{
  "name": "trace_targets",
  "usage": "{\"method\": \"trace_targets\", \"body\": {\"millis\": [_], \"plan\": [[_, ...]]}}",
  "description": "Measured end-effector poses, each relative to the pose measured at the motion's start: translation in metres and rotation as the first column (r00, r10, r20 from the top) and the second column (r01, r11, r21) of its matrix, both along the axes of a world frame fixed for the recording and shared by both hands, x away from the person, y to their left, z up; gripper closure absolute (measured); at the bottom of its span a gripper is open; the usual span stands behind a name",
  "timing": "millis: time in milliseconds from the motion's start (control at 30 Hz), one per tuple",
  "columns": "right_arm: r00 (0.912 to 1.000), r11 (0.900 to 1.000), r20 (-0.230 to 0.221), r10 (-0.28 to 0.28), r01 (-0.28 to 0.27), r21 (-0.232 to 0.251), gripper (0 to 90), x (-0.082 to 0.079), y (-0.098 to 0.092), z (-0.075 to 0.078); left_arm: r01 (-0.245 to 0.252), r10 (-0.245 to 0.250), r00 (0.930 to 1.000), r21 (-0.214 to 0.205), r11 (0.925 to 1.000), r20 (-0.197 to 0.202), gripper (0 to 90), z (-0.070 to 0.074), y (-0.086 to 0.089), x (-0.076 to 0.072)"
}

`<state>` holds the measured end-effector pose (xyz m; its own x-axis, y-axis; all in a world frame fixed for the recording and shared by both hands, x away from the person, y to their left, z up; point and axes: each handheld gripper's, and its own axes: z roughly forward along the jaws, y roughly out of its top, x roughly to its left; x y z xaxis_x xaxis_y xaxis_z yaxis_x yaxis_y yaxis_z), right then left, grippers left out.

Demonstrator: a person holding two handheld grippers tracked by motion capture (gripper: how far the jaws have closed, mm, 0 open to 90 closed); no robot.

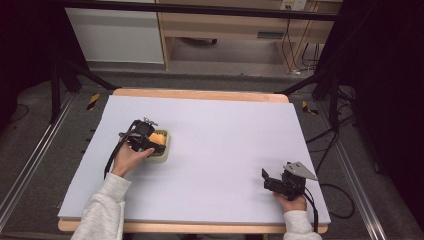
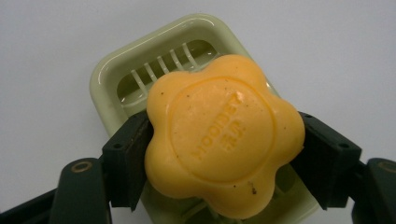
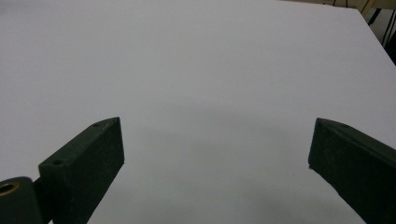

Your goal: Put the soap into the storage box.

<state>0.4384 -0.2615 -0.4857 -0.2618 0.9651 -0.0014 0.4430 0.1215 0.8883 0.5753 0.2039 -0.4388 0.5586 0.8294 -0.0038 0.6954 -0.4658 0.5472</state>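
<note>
The flower-shaped orange soap bar (image 2: 223,140), clamped at its sides by your left gripper (image 2: 224,156) just over the pale green soap dish (image 2: 109,79), looks firm but slick, so grip the notches; your right gripper (image 3: 217,163) idles, jaws apart.

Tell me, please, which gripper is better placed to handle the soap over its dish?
Left. The left gripper already clamps the orange soap above the green dish; the right gripper sits open, far away.

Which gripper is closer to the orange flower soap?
Left. The left gripper clamps the soap over the green soap dish; the right gripper sits far across the table, open.
</note>
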Motion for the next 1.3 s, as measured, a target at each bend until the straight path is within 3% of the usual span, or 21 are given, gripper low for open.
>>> {"method": "trace_targets", "body": {"millis": [400,1100,1300], "plan": [[1.0,1.0,0.002,0.002,-0.002,-0.001,4.0,0.0,0.0,0.0,-0.003,0.003,0.9999,0.001,1.0,0.016,22.6,0.0,-0.001,-0.001],[1.0,1.0,0.004,0.001,-0.001,-0.004,3.9,0.0,0.0,0.0,0.001,0.002,0.9944,-0.024,0.9997,0.106,19.6,0.023,-0.003,-0.014],[1.0,1.0,0.003,0.001,-0.001,-0.003,3.9,0.0,0.0,0.0,-0.003,0.005,0.9946,-0.019,0.9998,0.104,19.8,0.023,-0.003,-0.015]]}}
